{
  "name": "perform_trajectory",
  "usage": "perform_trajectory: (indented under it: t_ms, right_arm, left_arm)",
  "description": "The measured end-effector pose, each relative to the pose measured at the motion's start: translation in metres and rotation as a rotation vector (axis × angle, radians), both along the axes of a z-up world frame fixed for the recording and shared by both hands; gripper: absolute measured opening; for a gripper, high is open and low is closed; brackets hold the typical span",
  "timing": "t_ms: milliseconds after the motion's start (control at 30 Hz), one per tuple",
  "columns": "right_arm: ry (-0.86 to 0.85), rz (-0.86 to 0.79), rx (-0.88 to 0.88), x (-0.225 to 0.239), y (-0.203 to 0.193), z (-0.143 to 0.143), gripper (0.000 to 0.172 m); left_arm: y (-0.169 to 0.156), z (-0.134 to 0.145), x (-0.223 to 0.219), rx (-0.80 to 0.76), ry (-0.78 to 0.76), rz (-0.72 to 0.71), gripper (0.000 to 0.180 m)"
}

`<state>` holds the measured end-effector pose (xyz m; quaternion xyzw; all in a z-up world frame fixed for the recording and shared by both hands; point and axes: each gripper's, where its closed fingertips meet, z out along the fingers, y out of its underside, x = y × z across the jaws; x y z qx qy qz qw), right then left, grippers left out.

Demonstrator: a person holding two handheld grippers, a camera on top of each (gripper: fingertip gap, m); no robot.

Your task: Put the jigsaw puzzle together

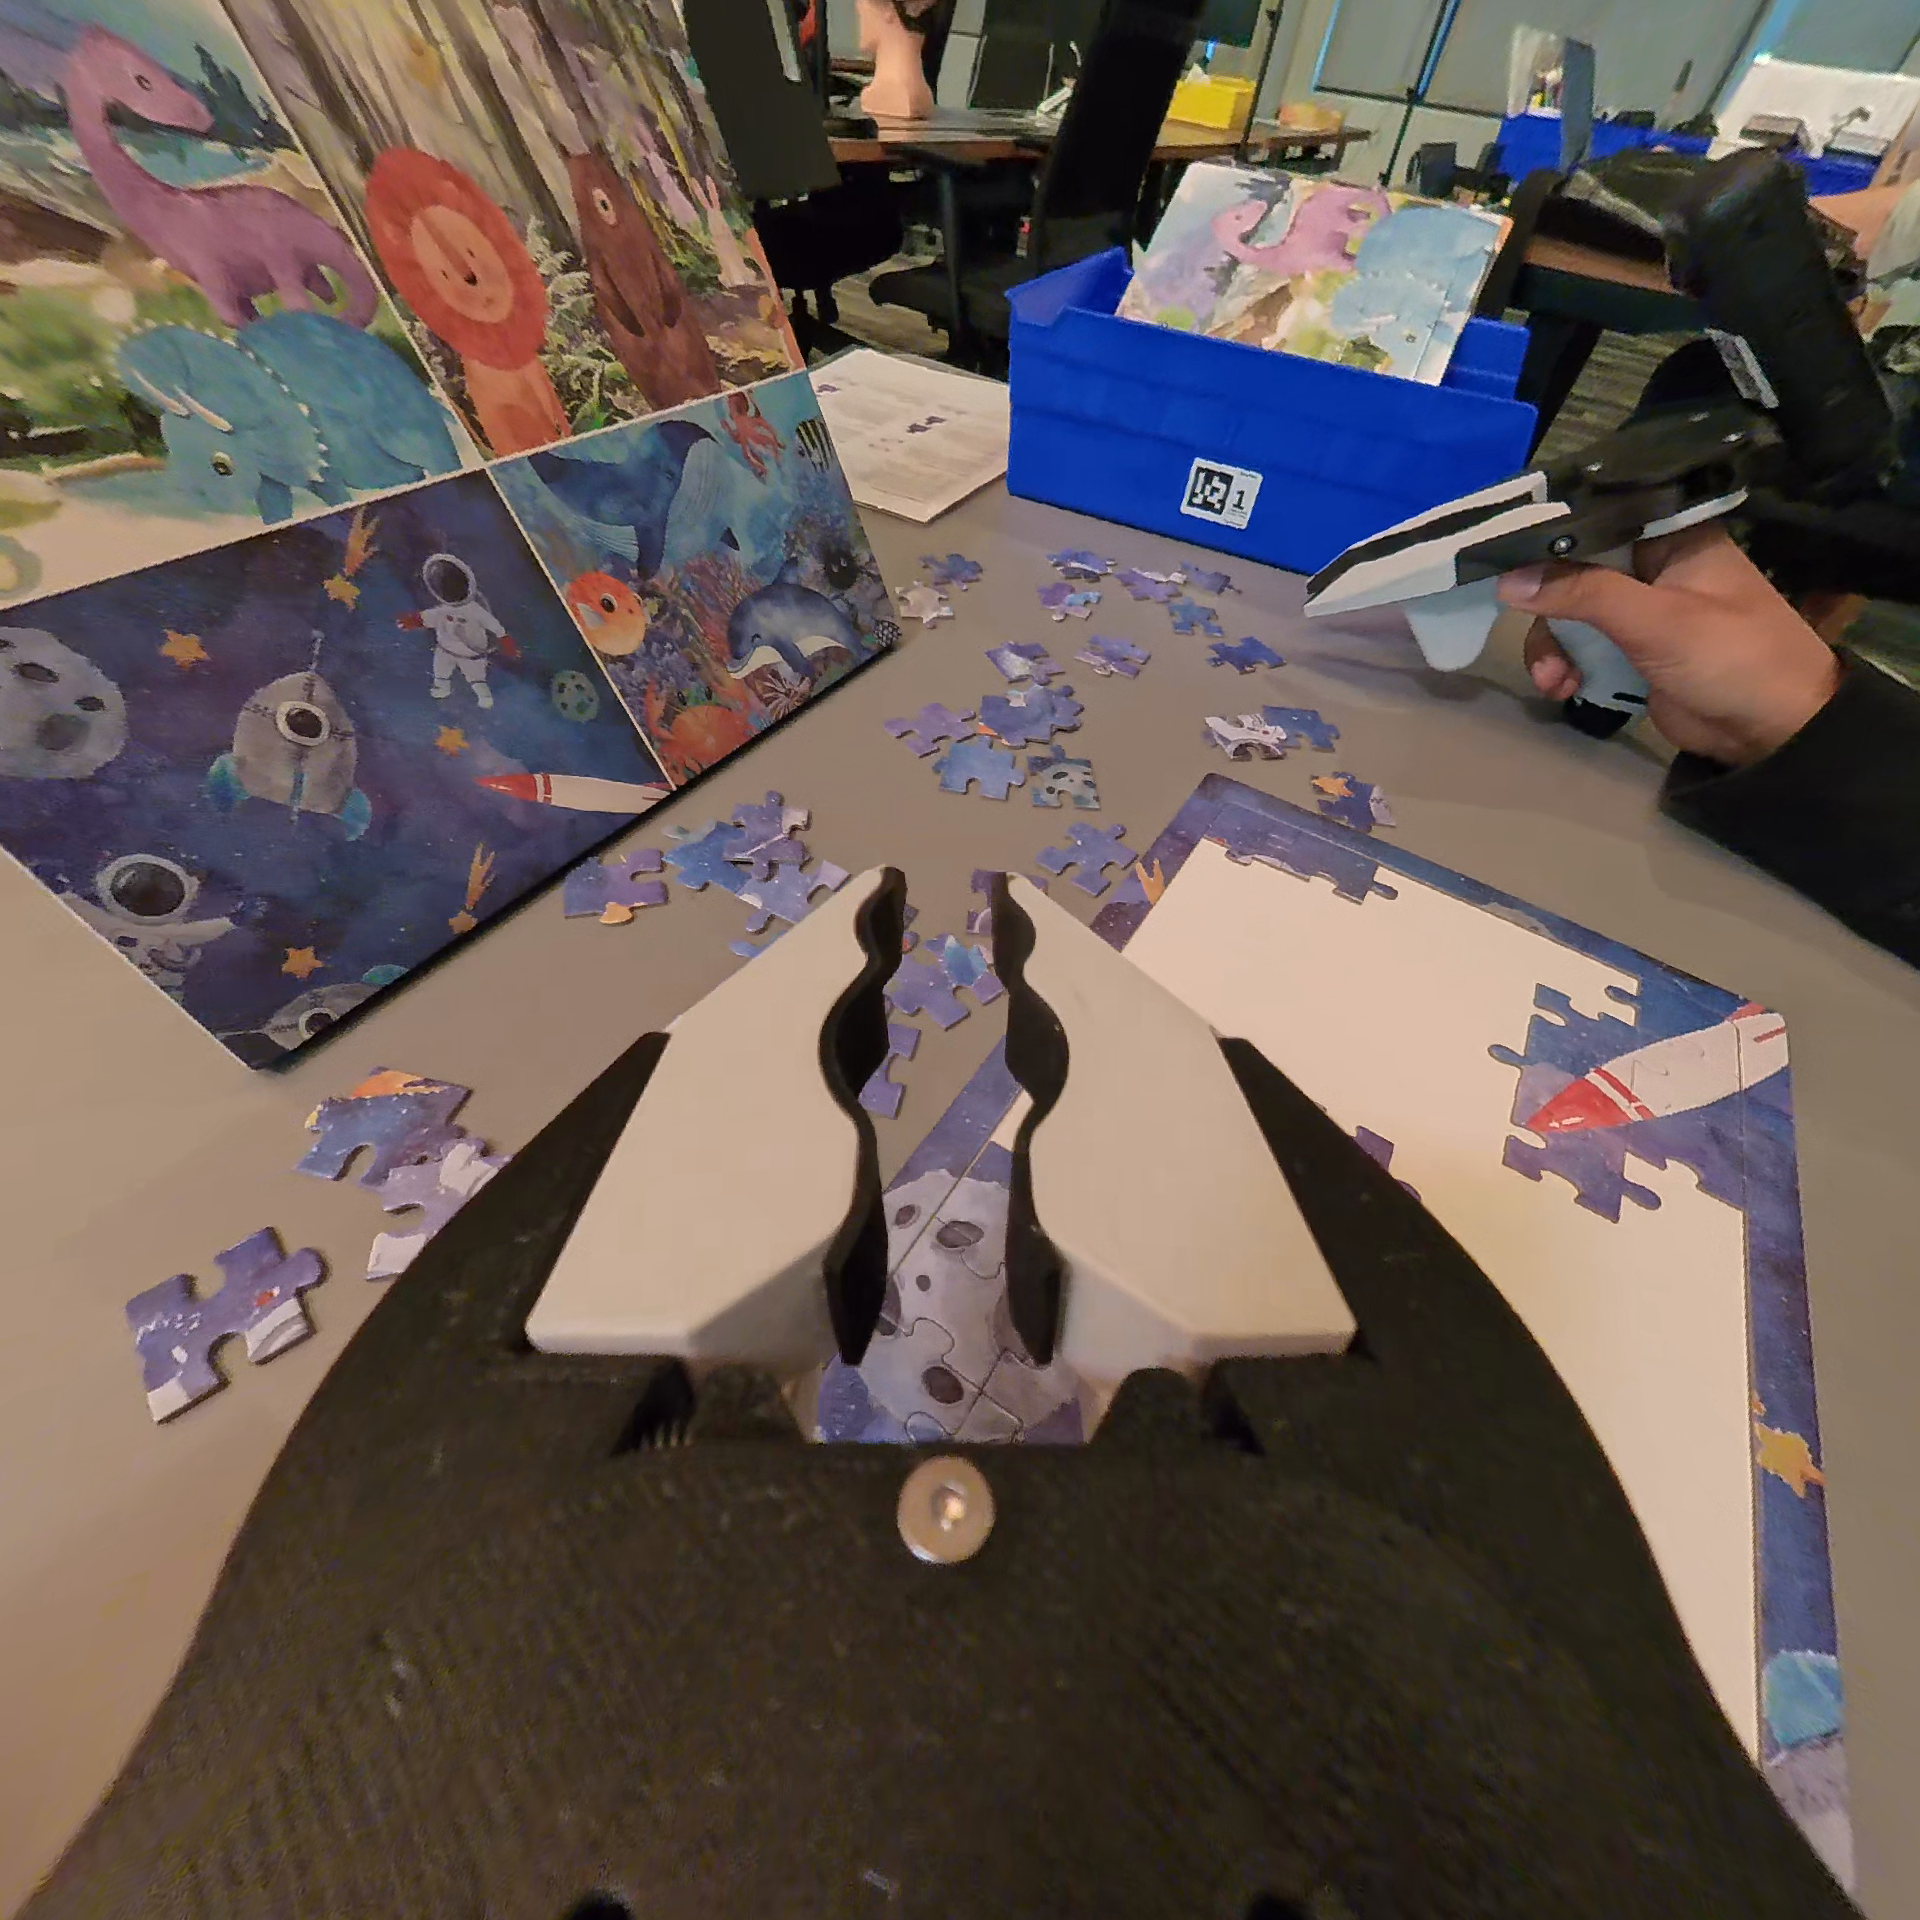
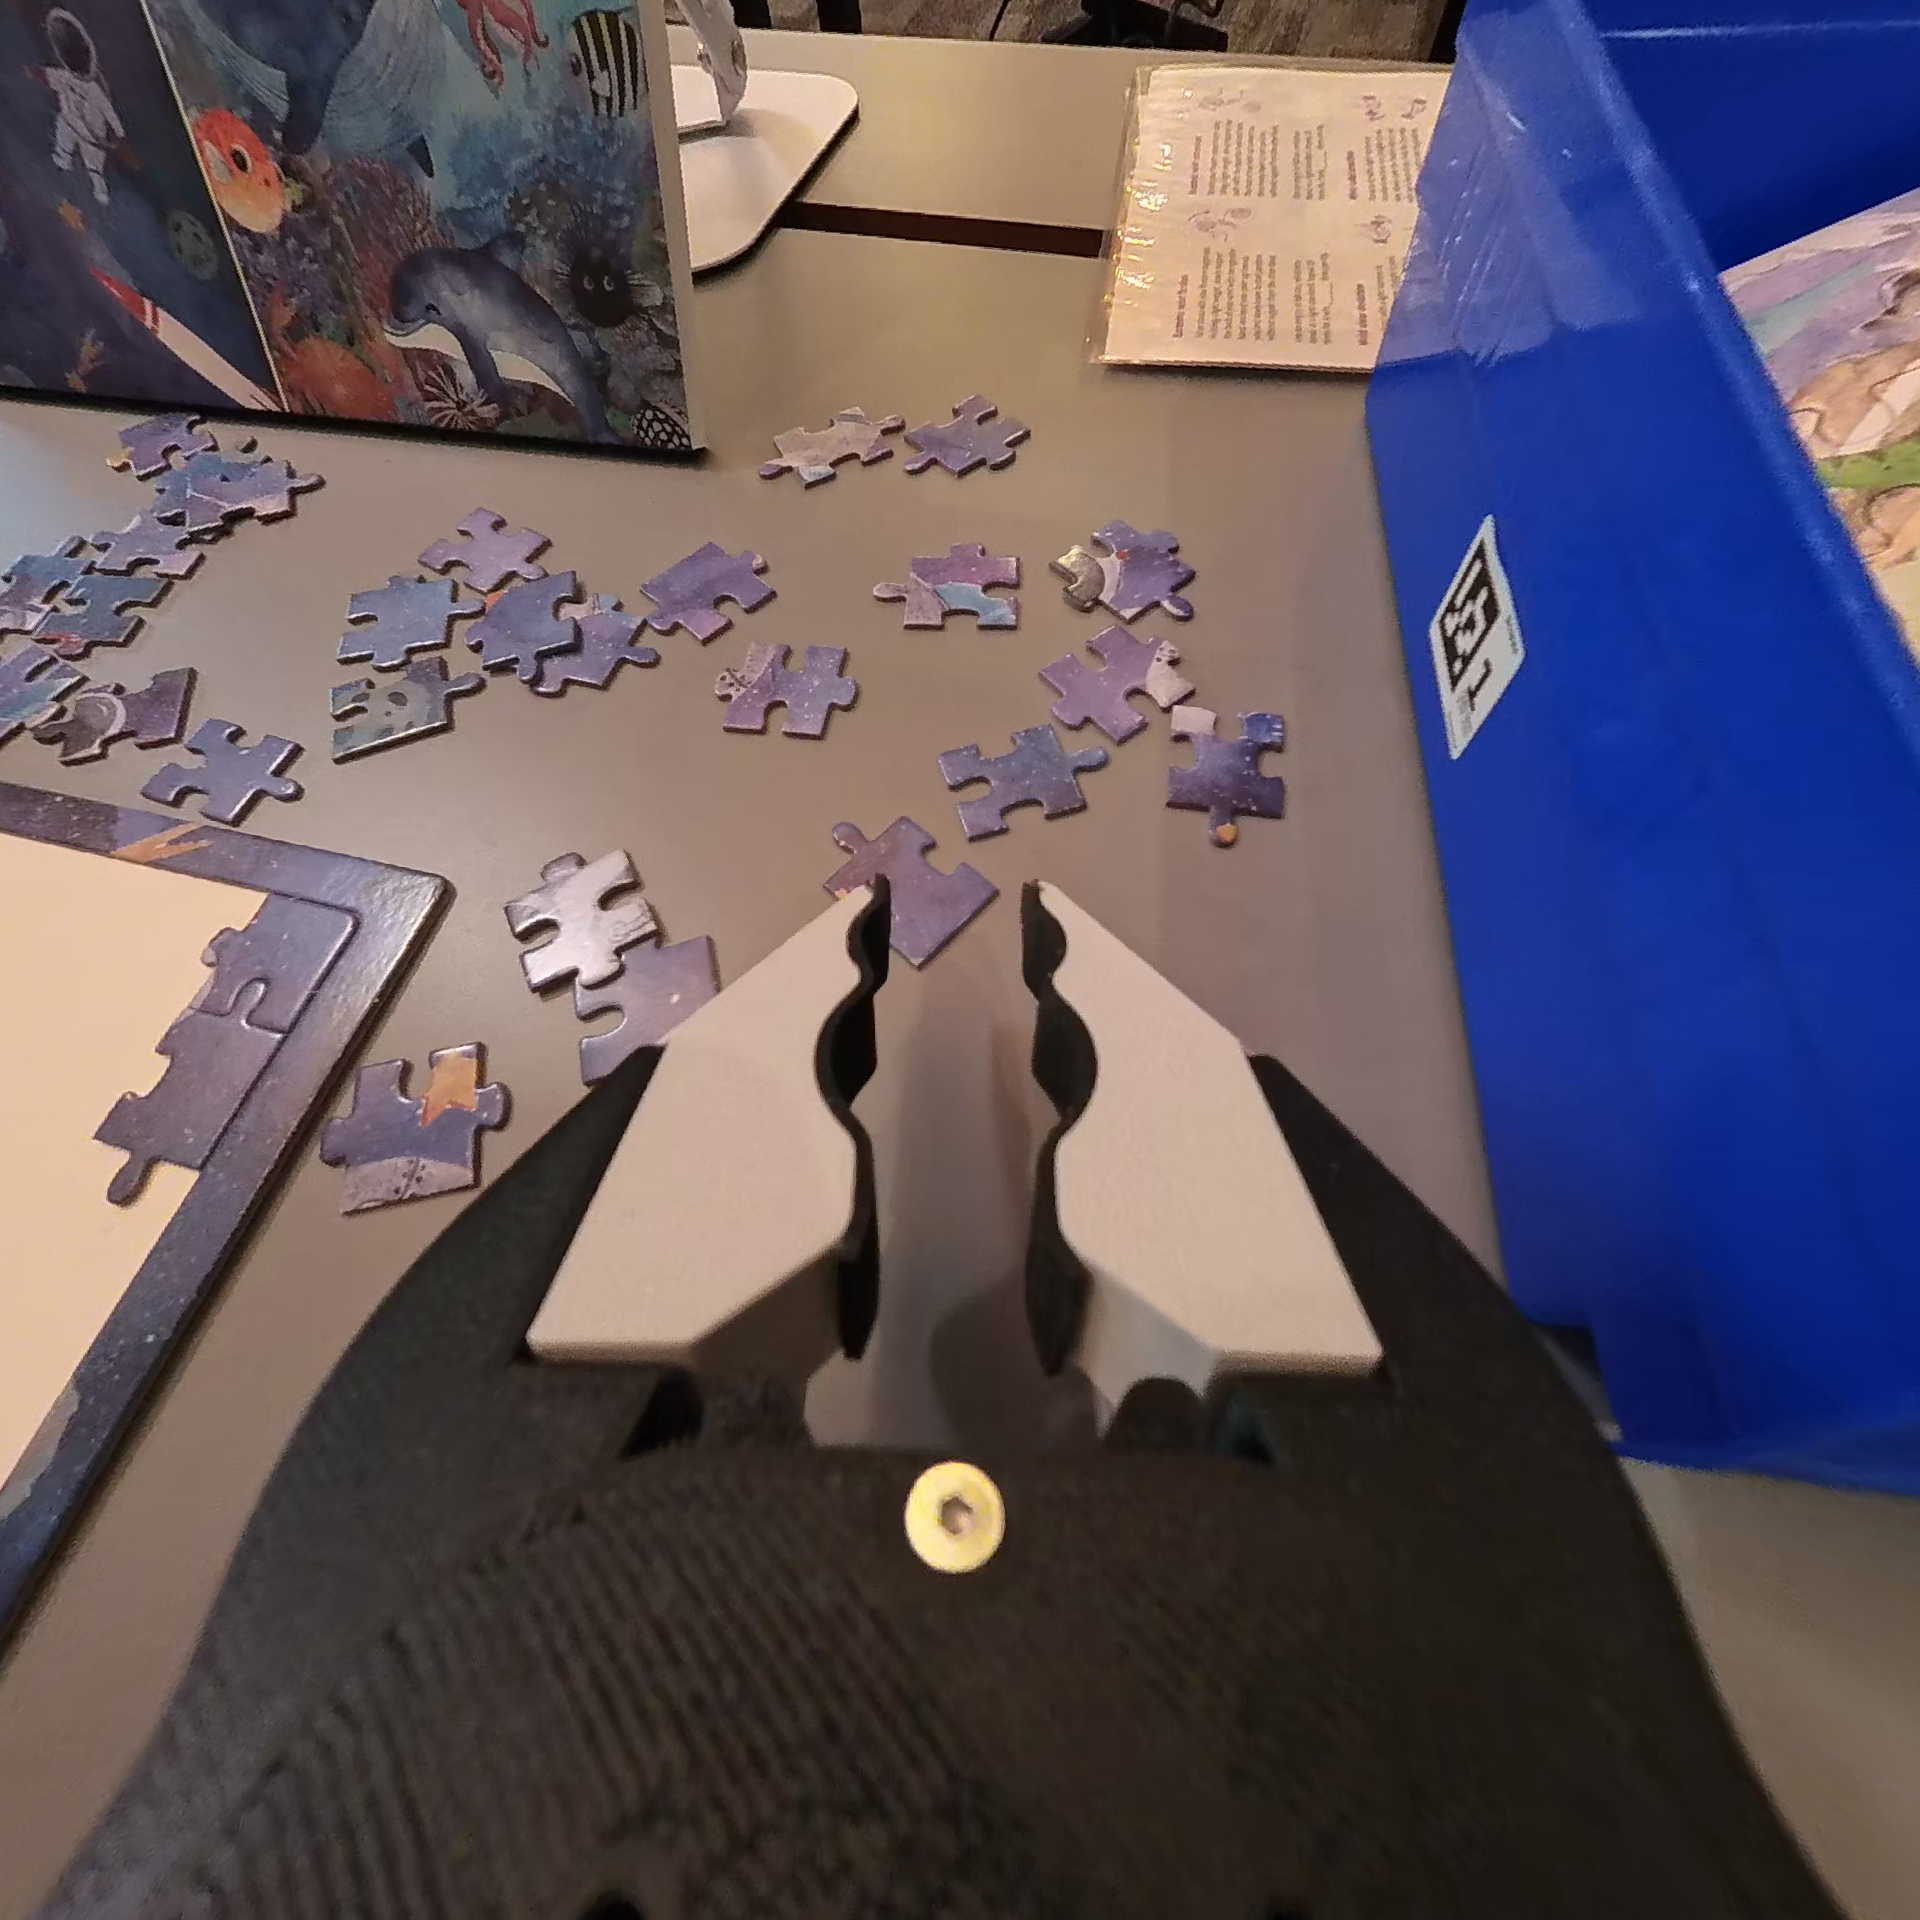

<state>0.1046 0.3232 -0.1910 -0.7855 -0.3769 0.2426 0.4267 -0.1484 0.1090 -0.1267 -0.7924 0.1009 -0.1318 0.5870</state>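
Left wrist view: the left gripper [image 1: 943,883] hangs over the grey table [image 1: 436,1101] with its jaws slightly spread and nothing between them. Below the gap lie loose purple pieces [image 1: 935,982]; nearer the camera, under the fingers, a joined moon patch [image 1: 951,1288] sits in the near left corner of the puzzle tray [image 1: 1351,1029]. Most of the tray's cream floor is bare; a rocket patch [image 1: 1652,1091] fills part of its right side. To the left a picture board [image 1: 343,665] slopes up from the table, its lower edge close to a cluster of pieces [image 1: 727,852]. Bare table lies between that edge and the gripper. Far right, a hand [image 1: 1683,665] holds the right gripper [image 1: 1311,597] above the table, in front of the blue bin [image 1: 1247,436].

Right wrist view: the right gripper [image 2: 951,894] is spread and holds nothing. One purple piece [image 2: 925,883] lies flat under its left fingertip, the right fingertip over bare table. The bin [image 2: 1662,831] wall runs close along the right, leaving a narrow strip of table. The tray's corner [image 2: 416,894] is to the left, with pieces [image 2: 592,914] between it and the fingers. Farther off, scattered pieces [image 2: 790,686] spread toward the board [image 2: 416,260] and a printed sheet [image 2: 1257,208].
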Motion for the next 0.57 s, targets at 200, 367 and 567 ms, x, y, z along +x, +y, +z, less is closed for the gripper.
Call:
perform_trajectory:
  t_ms: [200,367,567]
  right_arm:
    - [0.003,0.006,0.004,0.000,-0.001,0.001,0.023]
    - [0.000,0.011,0.007,-0.001,-0.001,0.001,0.023]
    - [-0.003,0.017,0.012,-0.002,-0.002,0.001,0.023]
  left_arm:
    - [0.001,0.005,-0.009,0.020,-0.014,0.042,0.014]
    - [0.000,0.011,-0.026,0.050,-0.051,0.122,0.013]
    - [-0.003,0.022,-0.053,0.103,-0.151,0.232,0.013]
